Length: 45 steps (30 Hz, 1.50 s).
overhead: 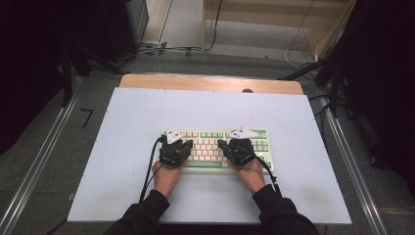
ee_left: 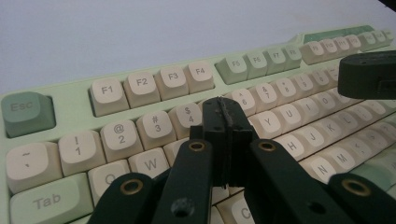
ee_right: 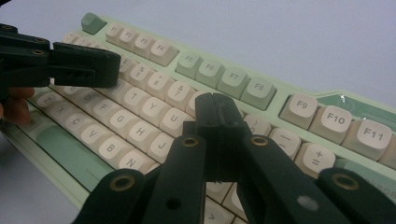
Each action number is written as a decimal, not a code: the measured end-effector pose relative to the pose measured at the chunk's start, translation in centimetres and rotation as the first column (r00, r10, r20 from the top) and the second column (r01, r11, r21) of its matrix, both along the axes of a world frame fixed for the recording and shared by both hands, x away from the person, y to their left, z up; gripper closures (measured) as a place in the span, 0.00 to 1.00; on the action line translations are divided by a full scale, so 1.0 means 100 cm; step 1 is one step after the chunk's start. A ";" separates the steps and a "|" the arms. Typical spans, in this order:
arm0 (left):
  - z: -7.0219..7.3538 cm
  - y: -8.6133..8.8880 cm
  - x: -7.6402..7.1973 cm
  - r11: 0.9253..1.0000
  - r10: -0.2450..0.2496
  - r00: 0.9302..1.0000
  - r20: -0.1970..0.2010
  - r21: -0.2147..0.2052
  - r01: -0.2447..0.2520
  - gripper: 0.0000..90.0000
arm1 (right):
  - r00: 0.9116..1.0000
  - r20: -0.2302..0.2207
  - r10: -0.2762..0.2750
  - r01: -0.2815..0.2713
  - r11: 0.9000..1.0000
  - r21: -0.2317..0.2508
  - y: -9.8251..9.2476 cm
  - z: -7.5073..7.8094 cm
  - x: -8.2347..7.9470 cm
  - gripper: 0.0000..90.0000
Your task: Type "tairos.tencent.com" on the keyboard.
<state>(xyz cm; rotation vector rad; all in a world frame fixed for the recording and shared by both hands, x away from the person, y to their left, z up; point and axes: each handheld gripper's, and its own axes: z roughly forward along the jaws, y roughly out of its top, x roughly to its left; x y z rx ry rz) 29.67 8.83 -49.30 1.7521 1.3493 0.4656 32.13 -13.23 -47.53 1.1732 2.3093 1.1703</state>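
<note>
Keyboard (overhead: 215, 146), green-and-cream, one unit, lying flat near the middle of the white bench (overhead: 122, 147).
Left tool (ee_left: 226, 114) above the keyboard's number row, right tool (ee_right: 218, 109) above its right-hand keys; both with jaws pressed together, gripping nothing, seemingly poised to press keys. Bare bench surrounds the keyboard on every side.

One keyboard (overhead: 215, 146); two tools: left tool (overhead: 174, 138), right tool (overhead: 234, 137).
</note>
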 end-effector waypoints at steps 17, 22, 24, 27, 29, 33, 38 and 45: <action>-0.003 -0.004 0.001 1.000 -0.012 1.000 -0.016 0.025 0.013 1.00 | 1.000 0.000 0.001 -0.001 1.000 0.003 0.000 0.000 0.000 0.97; 0.004 -0.001 -0.001 1.000 0.004 1.000 0.019 0.002 -0.004 1.00 | 1.000 0.002 -0.003 0.003 1.000 0.007 -0.001 0.001 0.000 0.97; 0.007 0.002 -0.002 1.000 0.013 1.000 0.028 -0.007 -0.012 1.00 | 1.000 0.001 -0.002 0.002 1.000 0.009 -0.002 0.002 0.000 0.97; 0.009 0.005 -0.002 1.000 0.018 0.999 0.027 -0.017 -0.018 1.00 | 1.000 0.000 -0.002 0.002 1.000 0.009 -0.002 0.001 0.000 0.97; 0.010 0.006 -0.003 1.000 0.020 0.999 0.030 -0.019 -0.019 1.00 | 1.000 0.000 -0.002 0.002 1.000 0.009 -0.001 0.001 0.000 0.97; 0.011 0.007 -0.004 1.000 0.016 0.999 0.031 -0.022 -0.016 1.00 | 1.000 0.000 -0.002 0.002 1.000 0.010 -0.001 0.002 0.000 0.97; 0.011 0.008 -0.005 1.000 0.015 0.999 0.032 -0.022 -0.014 1.00 | 1.000 0.000 -0.003 0.003 1.000 0.009 -0.001 0.001 0.000 0.97; 0.011 0.009 -0.007 1.000 0.018 0.999 0.030 -0.019 -0.017 1.00 | 1.000 0.001 -0.001 0.001 1.000 0.011 -0.001 0.002 -0.001 0.97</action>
